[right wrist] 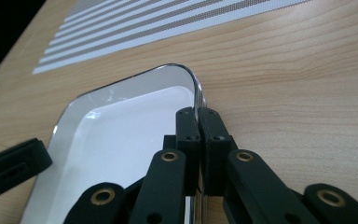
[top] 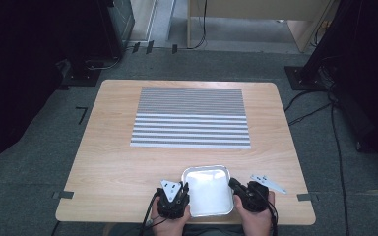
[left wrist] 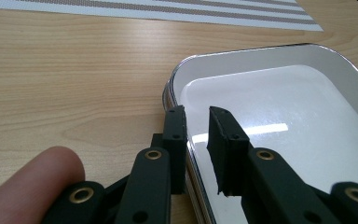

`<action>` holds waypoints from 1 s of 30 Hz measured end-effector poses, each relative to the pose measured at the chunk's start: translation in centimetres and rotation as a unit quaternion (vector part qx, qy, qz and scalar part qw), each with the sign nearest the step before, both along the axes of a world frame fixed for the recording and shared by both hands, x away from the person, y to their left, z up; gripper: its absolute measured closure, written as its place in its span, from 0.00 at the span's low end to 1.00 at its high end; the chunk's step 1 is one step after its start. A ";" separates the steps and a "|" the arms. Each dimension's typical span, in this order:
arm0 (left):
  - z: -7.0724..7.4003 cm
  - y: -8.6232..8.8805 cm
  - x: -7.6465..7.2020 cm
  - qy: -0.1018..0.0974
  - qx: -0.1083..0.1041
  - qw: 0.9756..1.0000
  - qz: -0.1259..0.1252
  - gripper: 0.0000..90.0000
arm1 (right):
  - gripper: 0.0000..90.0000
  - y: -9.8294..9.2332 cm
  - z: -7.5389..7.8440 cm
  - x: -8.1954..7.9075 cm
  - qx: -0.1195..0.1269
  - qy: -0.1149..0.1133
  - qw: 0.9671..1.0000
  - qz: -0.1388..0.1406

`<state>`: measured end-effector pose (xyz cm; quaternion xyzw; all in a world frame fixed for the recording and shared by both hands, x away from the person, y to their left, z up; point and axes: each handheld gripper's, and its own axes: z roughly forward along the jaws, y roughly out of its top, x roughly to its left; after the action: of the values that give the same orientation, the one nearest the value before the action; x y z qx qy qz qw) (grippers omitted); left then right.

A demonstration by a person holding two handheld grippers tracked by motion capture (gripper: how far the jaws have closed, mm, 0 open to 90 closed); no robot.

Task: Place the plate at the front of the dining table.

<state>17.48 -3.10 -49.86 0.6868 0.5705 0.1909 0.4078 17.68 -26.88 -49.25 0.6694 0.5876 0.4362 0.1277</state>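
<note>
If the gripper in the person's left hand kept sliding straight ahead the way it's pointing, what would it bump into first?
Probably nothing soon. The left gripper straddles the metal tray's left rim, so it would run along that rim, then over bare table towards the striped mat.

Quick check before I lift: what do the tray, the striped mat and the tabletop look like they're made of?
The tray looks like polished metal, probably steel or aluminium: bright mirror-like rim, glare on its floor. The striped mat seems woven vinyl or fabric: fine dotted mesh texture in the grey and white bands, matte. The table looks like light wood or wood-grain laminate, smooth with a soft sheen.
</note>
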 end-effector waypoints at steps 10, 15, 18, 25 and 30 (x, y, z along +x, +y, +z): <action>0.0 0.0 -0.1 -0.001 -0.001 1.000 0.000 0.85 | 1.00 1.3 0.1 -0.3 -0.075 -0.019 0.997 -0.001; 0.1 0.0 -0.2 -0.006 -0.003 1.000 0.000 0.85 | 1.00 0.7 0.3 -0.3 -0.045 -0.019 0.999 -0.001; 0.1 0.0 -0.2 -0.006 -0.007 1.000 -0.003 0.85 | 1.00 0.5 0.7 -0.4 -0.032 -0.036 0.999 0.005; 0.1 -0.1 -0.3 -0.008 -0.011 1.000 -0.006 0.83 | 1.00 -0.2 1.3 -0.6 -0.035 -0.045 0.998 -0.023; 0.0 -0.3 -0.4 -0.008 -0.011 1.000 -0.011 0.82 | 1.00 -1.0 0.9 -0.4 -0.019 -0.031 0.999 -0.023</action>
<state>17.12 -3.38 -49.83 0.6868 0.5619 0.1857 0.4220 17.31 -27.85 -48.35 0.6662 0.5765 0.4421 0.1682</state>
